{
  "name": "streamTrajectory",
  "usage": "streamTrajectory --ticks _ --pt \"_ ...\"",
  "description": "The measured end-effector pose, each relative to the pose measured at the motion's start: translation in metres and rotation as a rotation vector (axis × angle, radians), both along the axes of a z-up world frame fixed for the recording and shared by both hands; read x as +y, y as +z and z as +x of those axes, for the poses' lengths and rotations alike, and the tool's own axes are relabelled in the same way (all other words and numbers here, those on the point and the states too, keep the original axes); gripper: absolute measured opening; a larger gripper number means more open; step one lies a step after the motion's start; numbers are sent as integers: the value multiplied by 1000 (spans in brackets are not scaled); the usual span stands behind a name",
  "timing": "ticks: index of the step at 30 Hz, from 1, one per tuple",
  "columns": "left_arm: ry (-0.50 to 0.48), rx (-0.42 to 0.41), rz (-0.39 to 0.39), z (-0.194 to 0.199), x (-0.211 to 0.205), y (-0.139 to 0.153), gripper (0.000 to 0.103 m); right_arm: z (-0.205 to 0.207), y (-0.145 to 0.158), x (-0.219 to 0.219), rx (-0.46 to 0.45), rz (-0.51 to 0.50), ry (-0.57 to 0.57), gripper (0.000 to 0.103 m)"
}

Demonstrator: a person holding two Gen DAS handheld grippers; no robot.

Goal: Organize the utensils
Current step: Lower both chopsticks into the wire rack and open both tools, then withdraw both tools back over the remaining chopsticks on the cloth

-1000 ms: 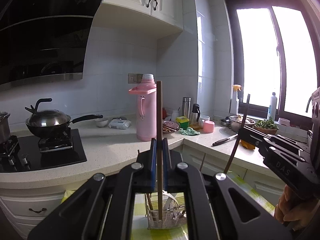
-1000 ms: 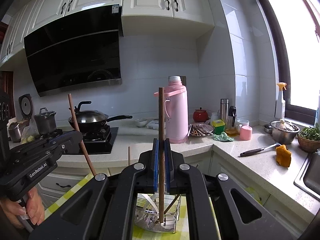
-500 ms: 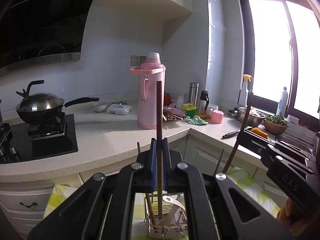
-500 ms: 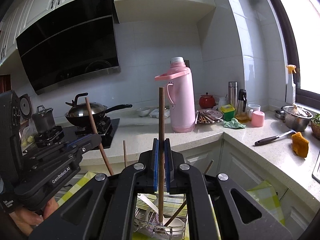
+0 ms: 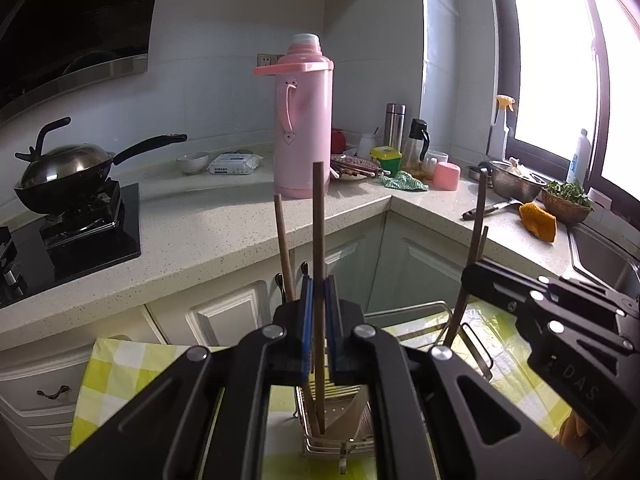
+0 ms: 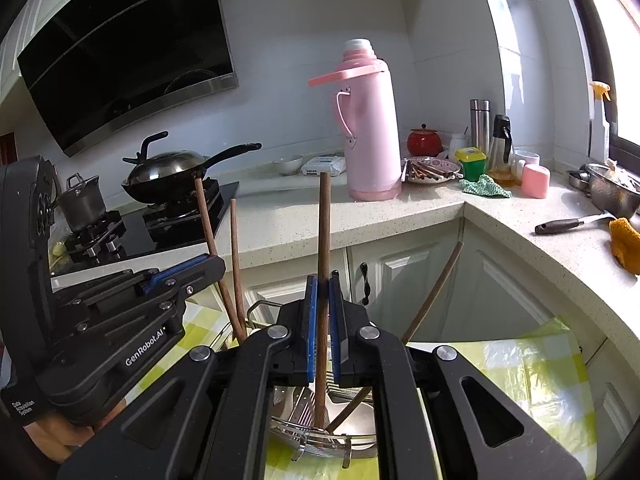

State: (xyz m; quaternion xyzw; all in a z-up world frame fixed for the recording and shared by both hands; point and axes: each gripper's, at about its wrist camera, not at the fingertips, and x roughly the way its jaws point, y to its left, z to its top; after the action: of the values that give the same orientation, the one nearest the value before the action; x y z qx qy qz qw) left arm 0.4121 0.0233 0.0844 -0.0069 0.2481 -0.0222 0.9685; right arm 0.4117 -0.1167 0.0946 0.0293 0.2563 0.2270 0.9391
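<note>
- Left gripper (image 5: 318, 300): blue-padded jaws clamped on a long brown wooden chopstick (image 5: 318, 240), held upright; its lower tip sits inside the wire-mesh metal utensil basket (image 5: 340, 436) at 6 o'clock in the left wrist view.
- Right gripper (image 6: 323, 308): jaws pinched on a second brown wooden chopstick (image 6: 322, 248), also upright, tip down in the round metal drainer basket (image 6: 320, 436) at 6 o'clock.
- Loose wooden chopsticks (image 6: 434, 284) lean in the basket, one slanting to 1 o'clock.
- Versus a second ago: both views sit lower and closer to the basket; the green-and-white checked tablecloth (image 5: 116, 364) fills more of the lower frame, and the upper cabinets are gone from the left view.
- Each chopstick tip reaches deeper into the basket than before.
- Tall pink plastic thermos (image 5: 303, 120) stands on the speckled countertop (image 5: 208, 236) at 12 o'clock; black wok (image 5: 68, 168) at 10 o'clock.
</note>
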Motion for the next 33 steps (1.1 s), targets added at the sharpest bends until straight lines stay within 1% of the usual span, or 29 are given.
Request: streamTrajectory --ticks 2,5,6,8,9,11,13,15,19,21,23,24,25,30,33 --pt "2 10 7 3 0 -6 6 4 -1 -4 23 22 0 6" --pt "16 17 -6 5 3 -11 6 10 -1 -4 26 10 -2 7" --pt "21 18 -12 6 4 -12 7 11 -2 -4 31 9 -3 8" --pt "29 17 -19 5 7 -13 17 16 -5 -6 45 12 -18 10" --pt "32 14 -23 4 8 -13 20 17 -6 -8 48 18 -23 10" --pt "36 -2 -25 0 10 -11 36 20 -7 -12 56 24 -37 15" --pt "39 -20 -26 -5 12 -9 39 21 -7 -17 56 39 -45 34" --pt "39 -26 -34 -9 14 -6 39 21 -6 -22 48 48 -54 37" --pt "48 -40 -55 -21 20 -1 39 14 -1 -30 36 61 -65 37" --pt "53 -59 -60 -33 21 4 46 5 2 -33 22 59 -61 37" --pt "75 -94 -56 -48 22 8 73 -6 3 -33 7 49 -58 47" --pt "89 -116 -54 -56 22 10 76 -12 3 -33 -2 46 -56 55" --pt "95 -128 -51 -62 23 12 77 -19 3 -33 -9 43 -53 56" --pt "111 -131 -33 -85 28 13 77 -43 3 -35 -31 3 -53 57" --pt "106 -115 -60 -100 37 9 79 -59 1 -39 -32 1 -38 62"
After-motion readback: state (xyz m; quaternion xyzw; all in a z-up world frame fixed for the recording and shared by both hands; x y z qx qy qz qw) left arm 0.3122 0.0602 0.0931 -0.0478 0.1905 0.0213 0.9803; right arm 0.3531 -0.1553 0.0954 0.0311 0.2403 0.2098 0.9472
